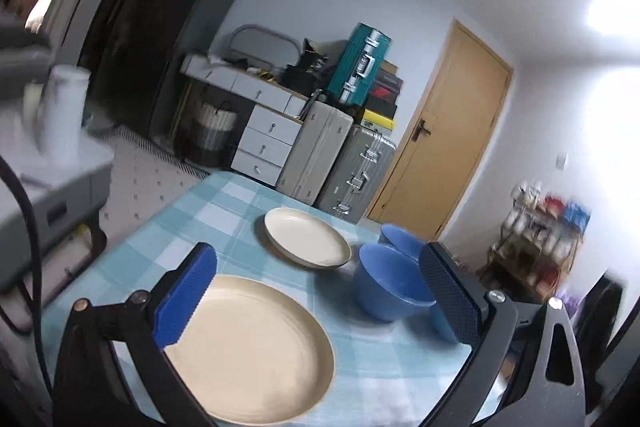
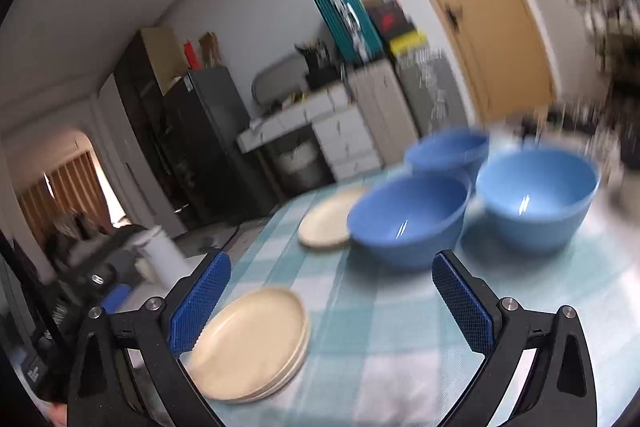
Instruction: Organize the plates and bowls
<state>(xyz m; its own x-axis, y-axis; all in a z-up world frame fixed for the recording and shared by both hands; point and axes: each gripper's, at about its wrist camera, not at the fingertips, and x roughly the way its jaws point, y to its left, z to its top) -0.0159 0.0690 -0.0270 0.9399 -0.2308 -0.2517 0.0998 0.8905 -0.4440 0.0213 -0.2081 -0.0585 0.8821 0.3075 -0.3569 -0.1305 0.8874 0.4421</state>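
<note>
While angled slightly downward, both grippers' jaws wide, over plates, bowls.

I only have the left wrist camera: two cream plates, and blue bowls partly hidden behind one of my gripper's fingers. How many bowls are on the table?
Observer: Three. The right wrist view shows the left bowl, the right bowl and the rear bowl, each upright on the cloth.
Operator: Is the near plate a single one?
Observer: It seems not. From the side, the near plate stack shows two rims, so it is likely two plates.
Operator: And the right gripper?
Observer: The right gripper is open above the cloth, with nothing between its fingers.
</note>
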